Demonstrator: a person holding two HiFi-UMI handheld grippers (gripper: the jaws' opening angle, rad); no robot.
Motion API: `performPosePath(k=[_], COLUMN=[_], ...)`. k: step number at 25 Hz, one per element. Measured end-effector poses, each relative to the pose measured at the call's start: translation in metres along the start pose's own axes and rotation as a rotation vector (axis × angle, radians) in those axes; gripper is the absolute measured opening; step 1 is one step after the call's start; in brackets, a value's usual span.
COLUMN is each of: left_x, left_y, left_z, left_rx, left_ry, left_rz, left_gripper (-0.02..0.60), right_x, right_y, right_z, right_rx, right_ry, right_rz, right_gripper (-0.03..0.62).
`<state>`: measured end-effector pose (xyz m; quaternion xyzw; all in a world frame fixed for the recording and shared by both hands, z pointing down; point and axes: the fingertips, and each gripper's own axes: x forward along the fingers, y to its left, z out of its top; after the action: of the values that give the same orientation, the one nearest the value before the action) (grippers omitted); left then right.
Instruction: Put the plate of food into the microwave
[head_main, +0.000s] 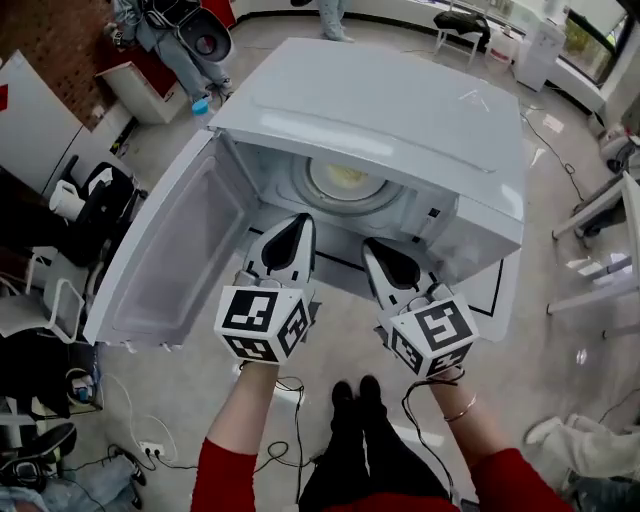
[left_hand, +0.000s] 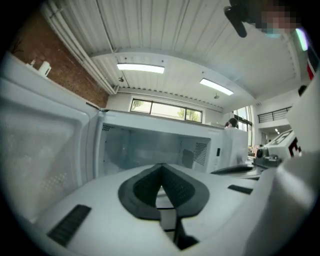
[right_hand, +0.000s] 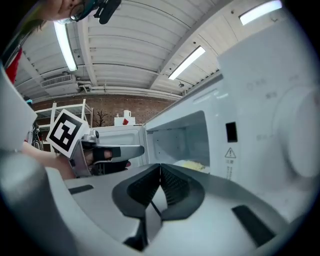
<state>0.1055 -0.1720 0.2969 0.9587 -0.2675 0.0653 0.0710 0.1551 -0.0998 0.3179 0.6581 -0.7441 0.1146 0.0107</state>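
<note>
The white microwave (head_main: 400, 110) stands with its door (head_main: 170, 260) swung wide to the left. Inside, a plate of yellowish food (head_main: 345, 180) rests on the turntable; the right gripper view catches a sliver of this plate (right_hand: 192, 164) through the opening. My left gripper (head_main: 300, 222) hovers just outside the cavity mouth, shut with nothing between its pads (left_hand: 161, 167). My right gripper (head_main: 372, 245) is beside it on the right, also shut and empty (right_hand: 160, 167). Neither gripper touches the plate. The left gripper's marker cube (right_hand: 65, 131) shows in the right gripper view.
The open door takes up the space at my left. Black tape lines (head_main: 495, 290) mark the white surface under the microwave. Cables (head_main: 290, 400) lie on the floor near the person's feet, and chairs and bags (head_main: 95, 200) crowd the left side.
</note>
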Motion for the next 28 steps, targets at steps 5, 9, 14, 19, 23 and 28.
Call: performPosePath(k=[5,9,14,19,23,28], left_x=[-0.046,-0.090,-0.130,-0.148,-0.151,-0.153], left_y=[-0.025,-0.032,-0.039,-0.060,-0.077,-0.084], left_z=[0.008,-0.002,-0.010,0.009,0.013,0.020], left_rx=[0.065,0.068,0.077,0.082,0.136,0.138], left_ry=[0.016,0.060,0.079,0.045,0.034,0.004], left_rz=[-0.042,-0.059,-0.063,-0.096,-0.108,-0.094], left_gripper=[0.008,0.008,0.008,0.008,0.008,0.008], right_x=[-0.057,-0.100,-0.140,-0.161,-0.166,-0.166], right_y=[0.002,0.003,-0.002,-0.004,0.000,0.012], right_z=[0.011,0.015,0.013,0.025,0.038,0.044], right_rx=[0.030,0.034,0.037,0.049,0.019,-0.007], right_ry=[-0.016,-0.018,-0.011,-0.055,-0.096,-0.133], right_rz=[-0.024,-0.042,-0.094,-0.117,-0.094,-0.058], right_gripper=[0.015,0.015,0.015,0.015,0.015,0.015])
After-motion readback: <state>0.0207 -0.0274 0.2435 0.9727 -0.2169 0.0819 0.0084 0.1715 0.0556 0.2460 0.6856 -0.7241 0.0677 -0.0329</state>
